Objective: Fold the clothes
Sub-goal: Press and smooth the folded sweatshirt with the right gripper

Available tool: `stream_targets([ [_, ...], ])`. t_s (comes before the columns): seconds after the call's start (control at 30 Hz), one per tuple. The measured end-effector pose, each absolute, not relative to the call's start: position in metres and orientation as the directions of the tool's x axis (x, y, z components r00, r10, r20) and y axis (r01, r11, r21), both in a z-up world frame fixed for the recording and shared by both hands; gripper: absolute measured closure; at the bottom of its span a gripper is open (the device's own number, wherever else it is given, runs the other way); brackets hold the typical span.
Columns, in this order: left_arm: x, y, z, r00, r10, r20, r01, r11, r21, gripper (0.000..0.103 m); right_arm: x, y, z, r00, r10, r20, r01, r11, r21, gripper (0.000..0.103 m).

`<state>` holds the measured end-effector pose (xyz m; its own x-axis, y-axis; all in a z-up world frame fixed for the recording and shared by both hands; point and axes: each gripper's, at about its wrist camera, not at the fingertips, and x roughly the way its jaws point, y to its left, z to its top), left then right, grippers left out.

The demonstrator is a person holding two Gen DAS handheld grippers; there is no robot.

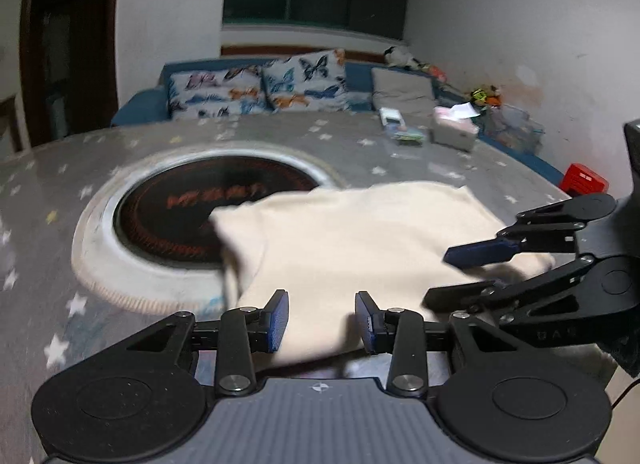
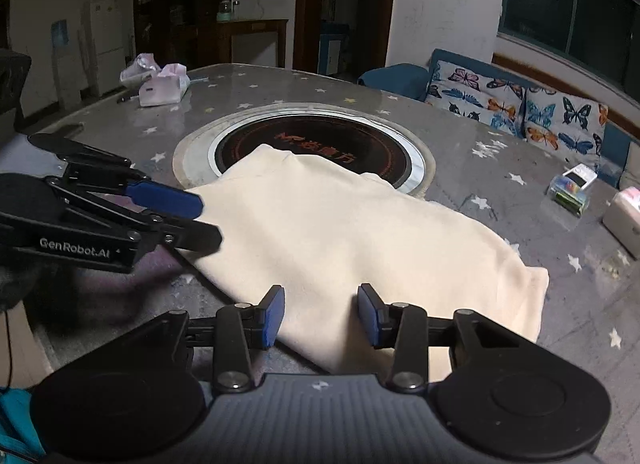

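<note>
Left wrist view: left gripper point(image 1: 321, 318) spread wide, gripping nothing, over the cream garment's point(image 1: 352, 248) near edge; garment overlaps the round cooktop point(image 1: 208, 215). Right wrist view: right gripper point(image 2: 321, 314) likewise spread, empty, garment point(image 2: 340, 232) just this side of the cooktop point(image 2: 316, 143).

A folded garment point(image 2: 352, 232) is laid on the table point(image 2: 500, 167), its far edge overlapping the round cooktop point(image 2: 316, 147) set into the table's middle. The left gripper point(image 1: 322, 320) is placed at its near edge, the right gripper point(image 2: 321, 314) at the adjacent side. A tissue box point(image 1: 454, 129) is set beyond, before the sofa point(image 1: 256, 87).
</note>
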<state>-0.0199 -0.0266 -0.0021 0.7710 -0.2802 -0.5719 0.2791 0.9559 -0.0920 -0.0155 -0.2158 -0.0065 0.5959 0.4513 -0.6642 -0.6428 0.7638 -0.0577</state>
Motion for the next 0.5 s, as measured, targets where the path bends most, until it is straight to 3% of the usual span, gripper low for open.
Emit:
stream_targets([
  [0.33,-0.02,-0.003,-0.009,0.752,-0.288,-0.593,0.235,0.957,-0.167,0.063,-0.023,-0.198,0.012,0.572,0.49,-0.658,-0.702,0.708,-0.082,0.06],
  [0.5,-0.029,0.01,0.006,0.776,-0.3,-0.555,0.222,0.953,-0.205,0.062,-0.028,-0.186,0.018,0.551,0.518,-0.654,-0.738,0.669,-0.091,0.06],
])
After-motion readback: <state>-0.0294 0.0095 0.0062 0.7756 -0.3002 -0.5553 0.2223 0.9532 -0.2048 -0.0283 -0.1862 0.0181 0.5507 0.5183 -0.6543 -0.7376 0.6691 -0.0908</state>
